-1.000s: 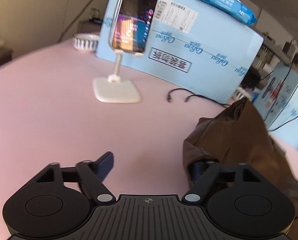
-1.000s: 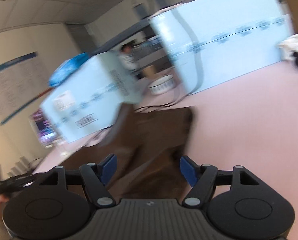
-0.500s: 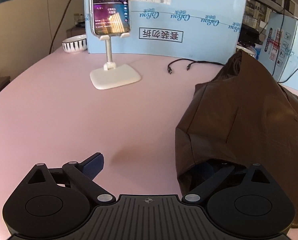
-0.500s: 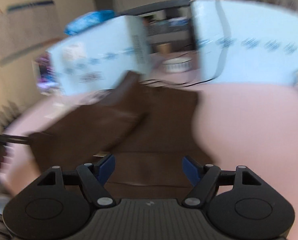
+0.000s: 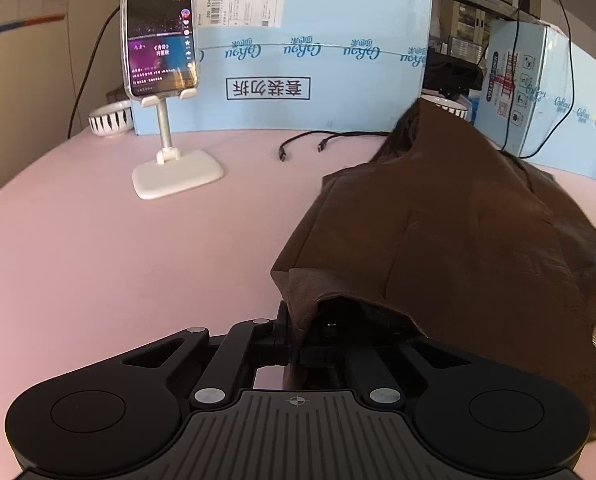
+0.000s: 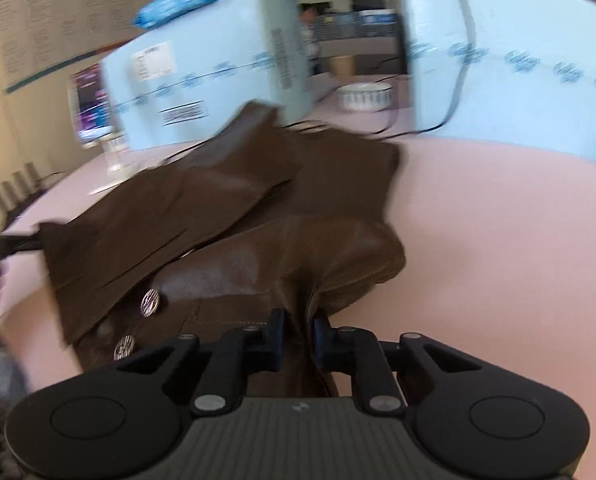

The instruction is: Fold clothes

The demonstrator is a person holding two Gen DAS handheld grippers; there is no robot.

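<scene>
Left gripper (image 5: 296, 340) clamped on jacket (image 5: 458, 240) corner, right gripper (image 6: 300, 334) closing on a jacket fold, jacket heaped on pink table (image 5: 118, 260); phone stand (image 5: 176, 172), boxes (image 5: 318, 60) behind.

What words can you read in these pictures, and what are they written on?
"CoRou": upside down, repeated along the big blue box.
"套装勿拆": upside down, in a frame on that same box.
"CoRou": on the second blue box.
Shipping label: barcode and print too small to read.
Phone screen: text too small to read.
Wall chart: blurred, unreadable.
</scene>
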